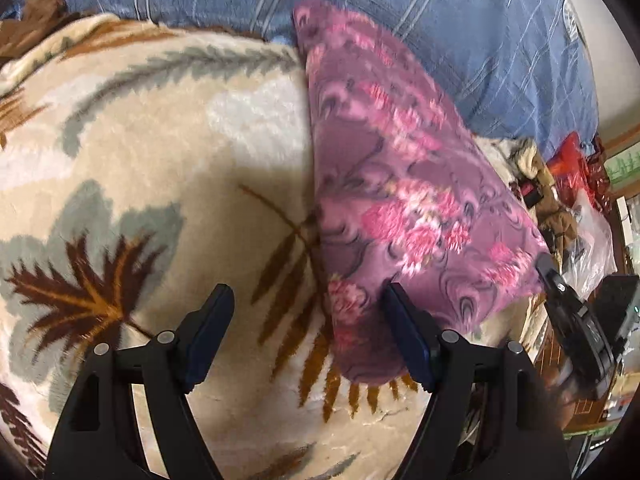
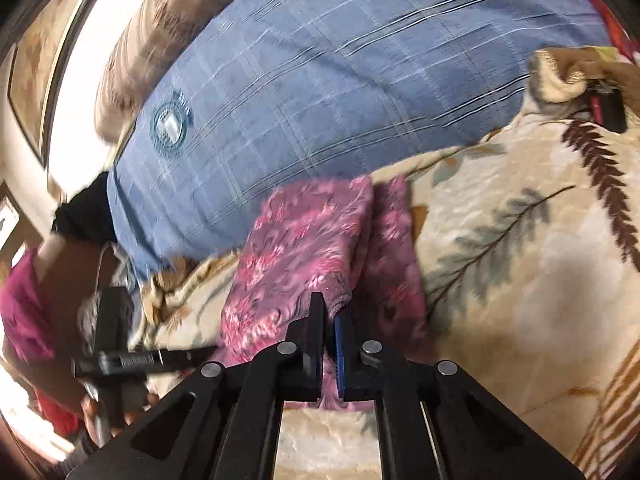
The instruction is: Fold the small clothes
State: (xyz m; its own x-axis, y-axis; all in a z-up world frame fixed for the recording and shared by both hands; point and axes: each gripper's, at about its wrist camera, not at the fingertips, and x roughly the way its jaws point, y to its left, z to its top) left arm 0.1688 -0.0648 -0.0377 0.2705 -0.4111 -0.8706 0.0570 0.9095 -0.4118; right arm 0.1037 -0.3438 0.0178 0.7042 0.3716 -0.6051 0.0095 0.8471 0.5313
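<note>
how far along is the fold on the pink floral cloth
Partly done: the pink floral garment already lies doubled on the leaf-print blanket. In hand: the right gripper is shut on its near edge. The left gripper hangs open over the other side, holding nothing. Left: finishing the fold and flattening it.

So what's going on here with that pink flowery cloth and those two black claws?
A person is folding a small pink floral fleece garment on a bed covered by a cream leaf-patterned blanket, using a hand-held claw in each hand. The right claw is shut on an edge of the garment and holds it up off the blanket. The left claw is open just above the blanket, one finger at the garment's near edge, gripping nothing. A blue checked pillow lies behind.
</note>
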